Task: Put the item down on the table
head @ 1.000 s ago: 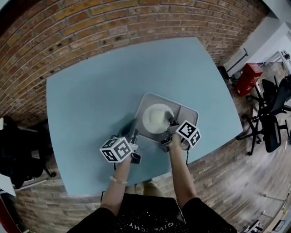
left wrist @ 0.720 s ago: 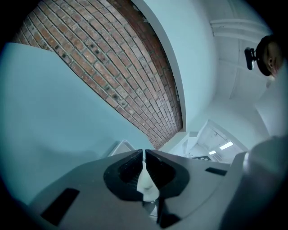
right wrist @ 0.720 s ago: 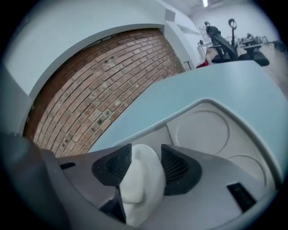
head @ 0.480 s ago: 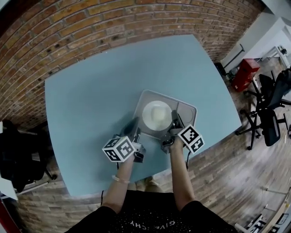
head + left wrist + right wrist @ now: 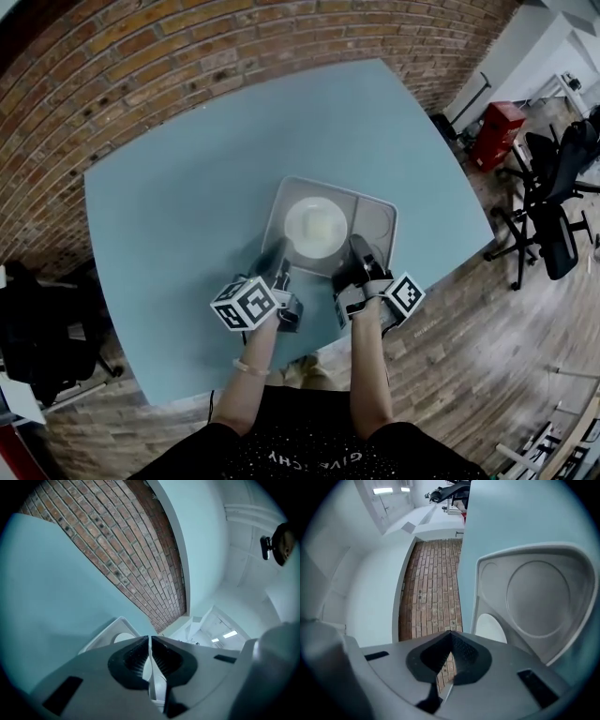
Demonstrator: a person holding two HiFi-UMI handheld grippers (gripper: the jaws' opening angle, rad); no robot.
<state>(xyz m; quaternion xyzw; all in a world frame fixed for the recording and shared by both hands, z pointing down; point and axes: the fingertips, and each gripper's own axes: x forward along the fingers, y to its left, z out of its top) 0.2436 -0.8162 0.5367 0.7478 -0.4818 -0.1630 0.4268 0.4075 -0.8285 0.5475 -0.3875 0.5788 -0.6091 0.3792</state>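
Note:
A grey compartment tray (image 5: 377, 225) lies over the near part of the blue table (image 5: 178, 197) and carries a white round bowl (image 5: 316, 227). My left gripper (image 5: 279, 255) is shut on the tray's near left rim. My right gripper (image 5: 359, 251) is shut on the near rim to the right of the bowl. In the left gripper view the jaws (image 5: 150, 641) pinch a thin pale edge, with the tray (image 5: 105, 637) and bowl (image 5: 124, 638) just beyond. The right gripper view shows its jaws (image 5: 451, 637) closed beside the tray's round empty compartment (image 5: 539, 597) and the bowl (image 5: 490, 627). Whether the tray rests on the table or hangs above it cannot be told.
A brick wall (image 5: 187, 56) runs along the table's far side. The table's front edge (image 5: 309, 352) is just behind the grippers. Black office chairs (image 5: 553, 206) and a red box (image 5: 495, 131) stand on the wood floor at the right. Dark furniture (image 5: 37, 328) stands at the left.
The tray, held by both grippers, has shifted slightly away from the person over the table. Both grips are unchanged.

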